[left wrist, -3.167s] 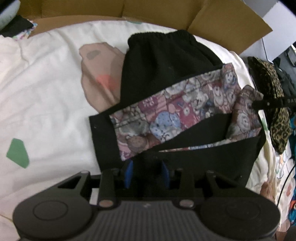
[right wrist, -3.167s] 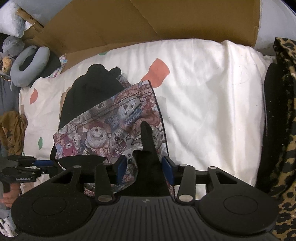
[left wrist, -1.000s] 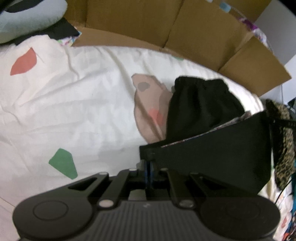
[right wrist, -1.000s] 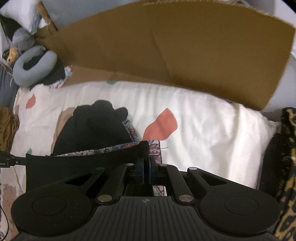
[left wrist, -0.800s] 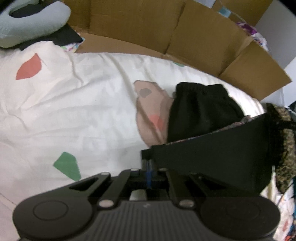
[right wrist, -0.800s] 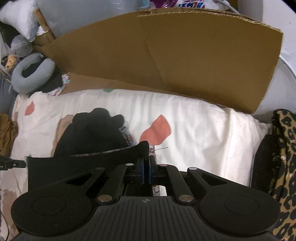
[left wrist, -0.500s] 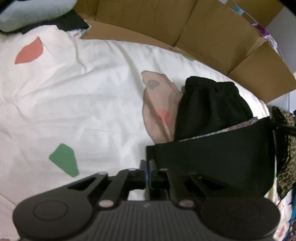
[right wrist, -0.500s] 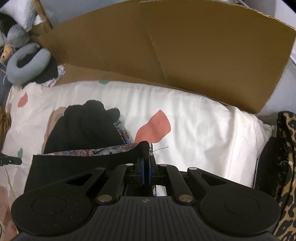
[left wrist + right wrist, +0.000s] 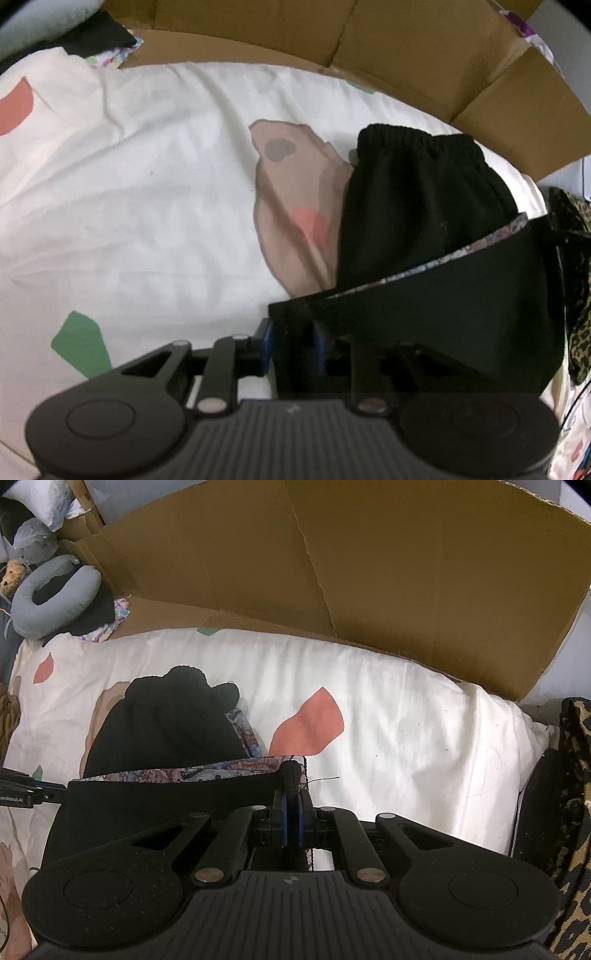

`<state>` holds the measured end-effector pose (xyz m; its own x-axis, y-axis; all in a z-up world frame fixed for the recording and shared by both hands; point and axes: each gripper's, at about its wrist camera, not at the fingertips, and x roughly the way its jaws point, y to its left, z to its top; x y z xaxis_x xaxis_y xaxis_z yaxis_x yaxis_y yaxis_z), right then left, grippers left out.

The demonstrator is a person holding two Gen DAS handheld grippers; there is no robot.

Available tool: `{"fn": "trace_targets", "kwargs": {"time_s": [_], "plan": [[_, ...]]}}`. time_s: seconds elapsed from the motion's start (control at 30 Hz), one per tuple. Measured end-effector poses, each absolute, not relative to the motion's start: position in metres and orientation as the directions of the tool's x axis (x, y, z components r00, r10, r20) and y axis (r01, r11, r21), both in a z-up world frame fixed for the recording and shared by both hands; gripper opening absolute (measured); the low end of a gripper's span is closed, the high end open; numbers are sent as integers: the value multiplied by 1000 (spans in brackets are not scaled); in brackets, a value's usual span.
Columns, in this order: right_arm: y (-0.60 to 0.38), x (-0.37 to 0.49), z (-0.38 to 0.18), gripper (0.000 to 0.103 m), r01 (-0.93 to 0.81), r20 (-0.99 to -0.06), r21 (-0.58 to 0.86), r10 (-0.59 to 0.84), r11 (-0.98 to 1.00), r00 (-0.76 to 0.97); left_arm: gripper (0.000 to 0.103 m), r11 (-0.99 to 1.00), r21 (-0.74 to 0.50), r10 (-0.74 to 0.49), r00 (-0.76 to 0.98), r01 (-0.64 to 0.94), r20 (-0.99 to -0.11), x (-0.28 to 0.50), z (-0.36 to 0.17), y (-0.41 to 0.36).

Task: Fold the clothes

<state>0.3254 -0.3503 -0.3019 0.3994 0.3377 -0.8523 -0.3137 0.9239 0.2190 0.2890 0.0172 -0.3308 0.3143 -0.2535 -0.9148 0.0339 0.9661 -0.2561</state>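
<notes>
The right hand-held gripper (image 9: pixel 291 821) pinches one corner of the black garment (image 9: pixel 166 801). The left hand-held gripper (image 9: pixel 291 347) stands parted around the other. Keep the hem taut and level, and carry it forward over the waistband (image 9: pixel 417 138) lying ahead on the bed (image 9: pixel 147 206).

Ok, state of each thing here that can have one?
Left gripper: open, black garment's corner between its fingers.
Right gripper: shut on black garment.
Black garment: hem lifted, folding over; patterned lining peeking.
Bedsheet: wrinkled.
Cardboard: unfolded, propped behind bed.
</notes>
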Motion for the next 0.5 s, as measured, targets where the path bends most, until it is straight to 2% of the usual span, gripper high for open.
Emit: {"fn": "trace_targets", "kwargs": {"time_s": [0.5], "plan": [[-349, 324, -310, 4, -316, -861, 217, 334, 923, 382, 24, 972, -214, -234, 301, 99, -925, 291, -332, -1]]}}
